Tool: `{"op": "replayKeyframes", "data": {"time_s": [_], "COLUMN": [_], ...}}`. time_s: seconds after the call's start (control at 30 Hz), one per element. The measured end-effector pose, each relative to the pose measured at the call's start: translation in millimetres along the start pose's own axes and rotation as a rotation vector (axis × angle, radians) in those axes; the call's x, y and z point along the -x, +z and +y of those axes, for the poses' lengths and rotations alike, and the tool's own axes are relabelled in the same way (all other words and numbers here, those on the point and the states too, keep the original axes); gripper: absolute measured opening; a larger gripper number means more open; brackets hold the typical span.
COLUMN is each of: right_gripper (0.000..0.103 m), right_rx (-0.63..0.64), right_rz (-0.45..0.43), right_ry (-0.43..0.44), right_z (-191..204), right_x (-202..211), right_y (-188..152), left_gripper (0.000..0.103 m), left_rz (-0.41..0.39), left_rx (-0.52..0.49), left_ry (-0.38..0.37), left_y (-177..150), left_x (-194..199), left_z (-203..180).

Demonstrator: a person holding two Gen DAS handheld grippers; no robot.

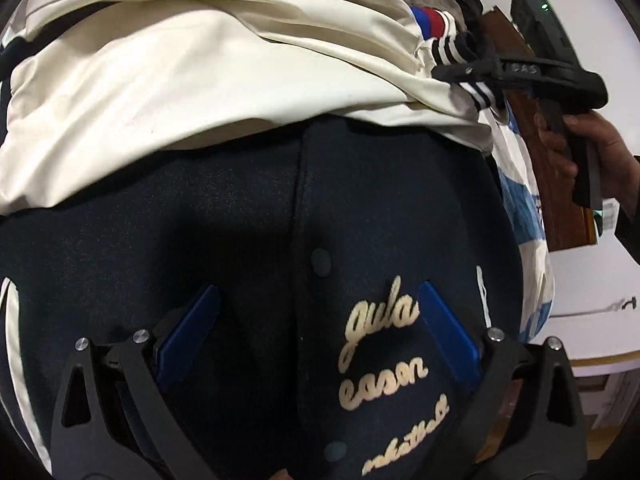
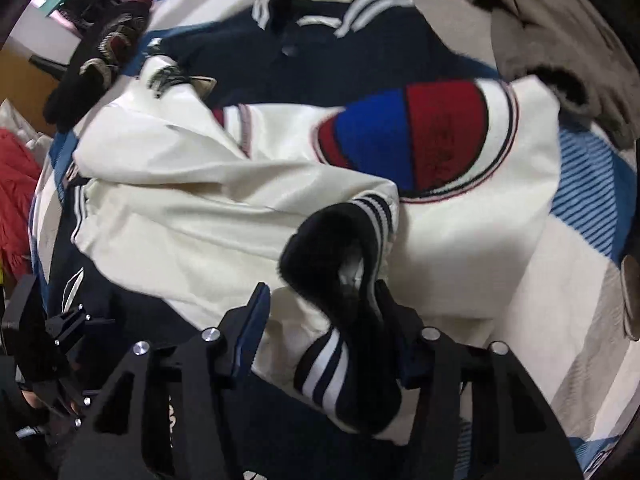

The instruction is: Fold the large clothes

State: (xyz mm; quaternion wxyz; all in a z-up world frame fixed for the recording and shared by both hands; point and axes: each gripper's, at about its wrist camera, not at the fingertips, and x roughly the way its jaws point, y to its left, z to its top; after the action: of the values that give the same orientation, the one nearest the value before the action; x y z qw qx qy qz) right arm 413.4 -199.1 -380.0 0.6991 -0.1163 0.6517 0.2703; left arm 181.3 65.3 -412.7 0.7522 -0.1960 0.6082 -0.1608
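- Left gripper [image 1: 316, 320]: nearest the left wrist camera, pointed down at the navy front of the jacket [image 1: 248, 216]. Its blue fingers [image 1: 188, 328] stand wide apart with nothing between them; whether the tips touch the cloth cannot be told.
- Cream lettering [image 1: 384, 360] on the jacket lies beside the gripper's right-side finger; a dark snap button [image 1: 321, 263] sits just above the lettering, on the front placket.
- Cream sleeve [image 1: 200, 92]: folded across the jacket, above the navy front.
- Right gripper [image 2: 320, 320]: jaws drawn in on the sleeve's striped navy cuff [image 2: 340, 320], which bunches between the fingers. In the left wrist view this gripper [image 1: 476, 70] pinches the cuff at the jacket's far right edge, with a hand [image 1: 572, 148] on its handle.
- Round red-and-blue patch [image 2: 412, 136]: on cream cloth just beyond the cuff.
- Blue-and-white bedding [image 2: 588, 184]: under the jacket, showing to its right.
- Dark clothes [image 2: 96, 56]: heaped beyond the jacket's upper left.
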Motion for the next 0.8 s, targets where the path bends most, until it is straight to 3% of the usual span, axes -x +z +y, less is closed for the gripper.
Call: {"op": "replayKeyframes", "data": {"time_s": [0.17, 0.23, 0.33, 0.47, 0.8], "right_gripper": [0.013, 0.012, 0.012, 0.012, 0.013], "right_rx": [0.158, 0.2, 0.193, 0.096, -0.137], "right_rz": [-0.1, -0.187, -0.291, -0.278, -0.109], "right_ry": [-0.087, -0.105, -0.059, 0.03, 0.046], "right_z": [19.0, 24.4, 29.0, 18.9, -32.9], "right_x": [28.1, 55.8, 98.8, 113.3, 15.6], "right_y": [7.2, 13.8, 22.0, 10.9, -42.8], "left_gripper": [0.096, 0.096, 0.096, 0.096, 0.096], "left_rz": [-0.01, -0.009, -0.008, -0.008, -0.006], "left_rx": [0.023, 0.021, 0.013, -0.003, -0.055], "left_ry": [-0.023, -0.025, -0.021, -0.01, 0.021], "left_y": [2.1, 1.9, 2.2, 2.3, 2.2], "left_x": [1.2, 1.0, 0.8, -2.2, -7.4], "left_z": [3.2, 3.7, 4.0, 2.6, -3.2]}}
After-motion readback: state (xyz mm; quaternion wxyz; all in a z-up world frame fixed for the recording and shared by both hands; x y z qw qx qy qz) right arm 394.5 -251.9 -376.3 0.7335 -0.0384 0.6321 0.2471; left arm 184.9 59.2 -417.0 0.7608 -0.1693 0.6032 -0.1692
